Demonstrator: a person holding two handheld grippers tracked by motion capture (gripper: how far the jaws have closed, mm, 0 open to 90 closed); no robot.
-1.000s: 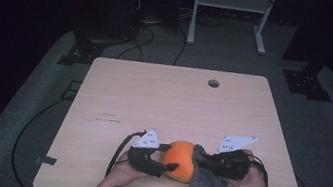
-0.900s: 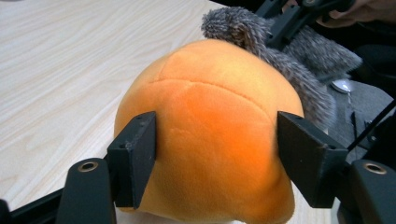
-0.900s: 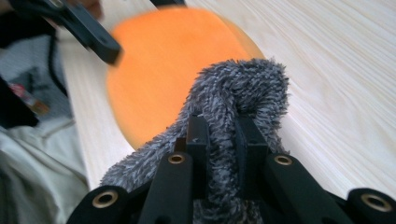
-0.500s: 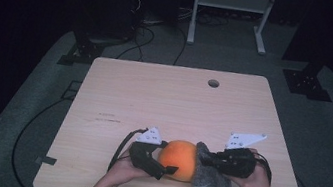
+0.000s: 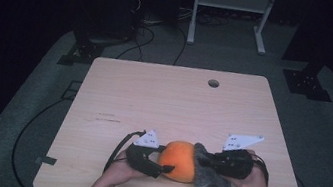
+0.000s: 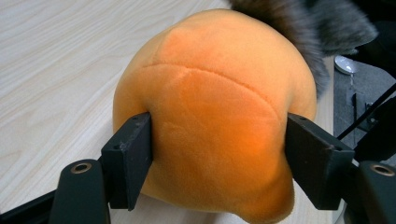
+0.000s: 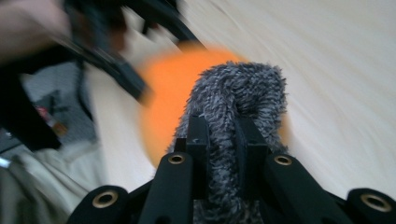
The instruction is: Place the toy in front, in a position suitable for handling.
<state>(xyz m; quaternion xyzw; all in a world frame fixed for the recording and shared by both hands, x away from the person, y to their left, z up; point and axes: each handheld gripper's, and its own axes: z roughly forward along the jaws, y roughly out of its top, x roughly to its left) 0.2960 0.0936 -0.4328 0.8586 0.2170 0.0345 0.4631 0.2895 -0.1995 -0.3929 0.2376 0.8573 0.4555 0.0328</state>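
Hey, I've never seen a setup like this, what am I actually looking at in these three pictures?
A person sits at a wooden table holding a hand-held claw in each hand. One picture comes from a camera above; the other two come from cameras riding on each claw. The left claw has just been closing its jaws and now presses both sides of an orange plush ball. The right claw is shut on grey fuzzy fabric that lies against the ball. From above, the ball sits near the table's front edge between the two hands.
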